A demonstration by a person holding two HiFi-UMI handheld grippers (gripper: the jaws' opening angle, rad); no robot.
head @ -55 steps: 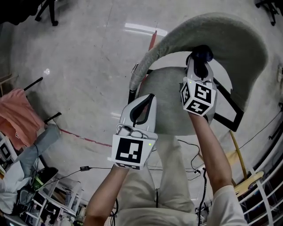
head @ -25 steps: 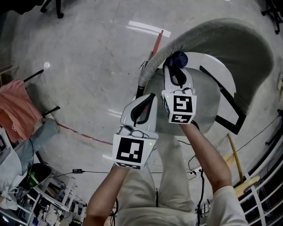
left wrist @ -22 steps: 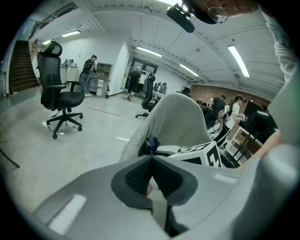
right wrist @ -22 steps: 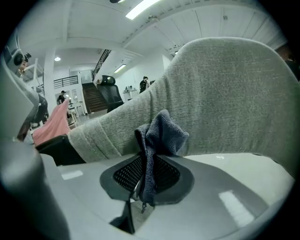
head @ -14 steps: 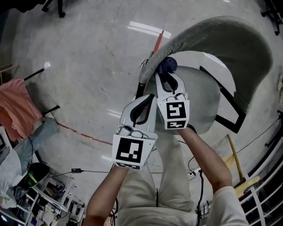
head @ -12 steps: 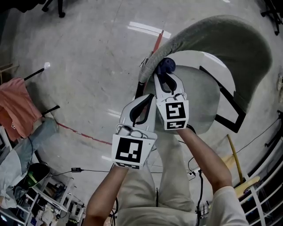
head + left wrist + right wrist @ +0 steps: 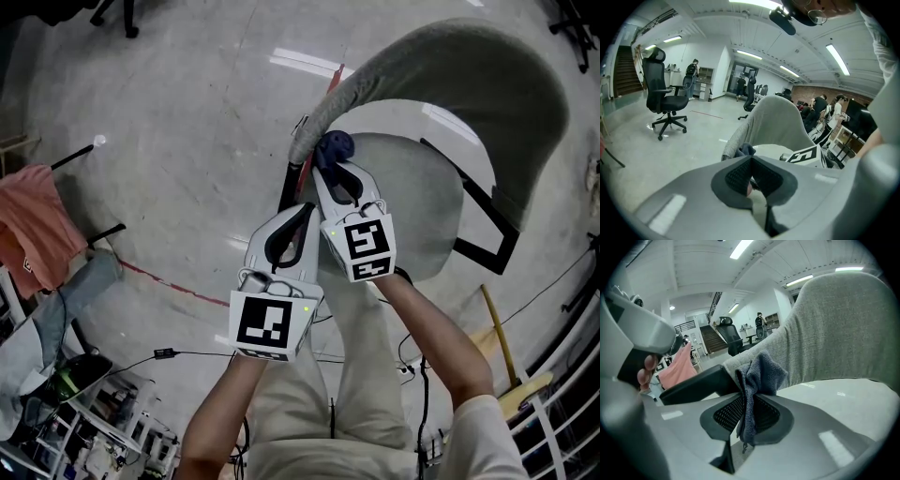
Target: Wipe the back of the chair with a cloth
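The chair has a curved grey fabric back (image 7: 441, 66) and a white seat (image 7: 412, 206). A dark blue cloth (image 7: 335, 147) is bunched against the left end of the back, with my right gripper (image 7: 330, 169) shut on it. In the right gripper view the cloth (image 7: 759, 376) hangs pinched between the jaws of the right gripper (image 7: 747, 413), touching the grey back (image 7: 843, 329). My left gripper (image 7: 305, 211) hovers just left of the right one, shut and holding nothing. In the left gripper view, the left gripper (image 7: 751, 161) points at the chair back (image 7: 776, 119) and the cloth (image 7: 745, 150).
A black chair arm (image 7: 693, 383) runs beside the cloth. A pink garment (image 7: 28, 230) hangs at the left, cables (image 7: 169, 354) lie on the concrete floor, and a cluttered rack (image 7: 84, 431) stands at the lower left. A black office chair (image 7: 665, 93) stands farther off.
My right gripper has carried the cloth leftward along the inside of the chair back, from its middle to its left end. The left gripper has barely moved.
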